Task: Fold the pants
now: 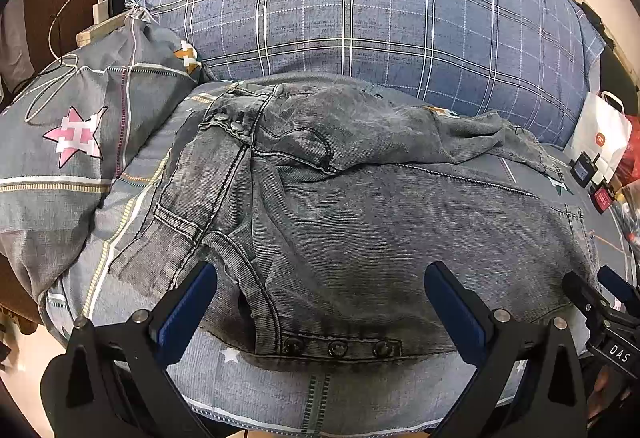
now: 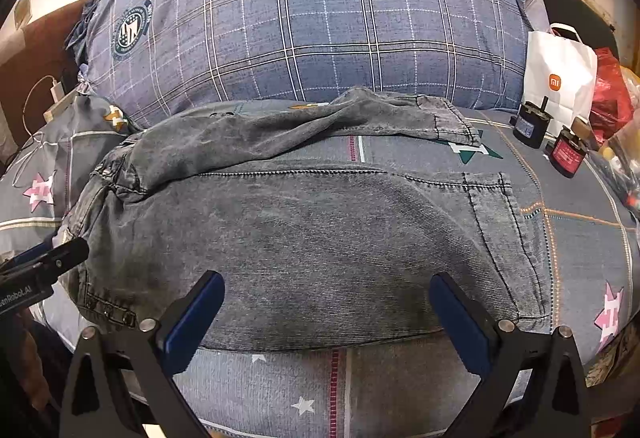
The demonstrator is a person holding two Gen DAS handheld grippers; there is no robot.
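Note:
Grey washed denim pants (image 1: 360, 222) lie spread on the bed, waistband with its snap buttons near my left gripper (image 1: 320, 278). One leg (image 2: 304, 122) is bunched and twisted along the far side; the other leg (image 2: 304, 238) lies flat, its hem at the right. My left gripper hovers open over the waist end, nothing between its blue pads (image 1: 188, 310). My right gripper (image 2: 326, 288) is open above the flat leg, also with nothing in it. Each gripper's tip shows at the edge of the other's view.
A big blue plaid duvet (image 2: 320, 18) piles up behind the pants. A grey pillow with a pink star (image 1: 76, 142) lies left. A white paper bag (image 2: 560, 78), a red bag and small dark jars (image 2: 566, 154) stand at the right edge. A charger cable (image 1: 68, 38) trails far left.

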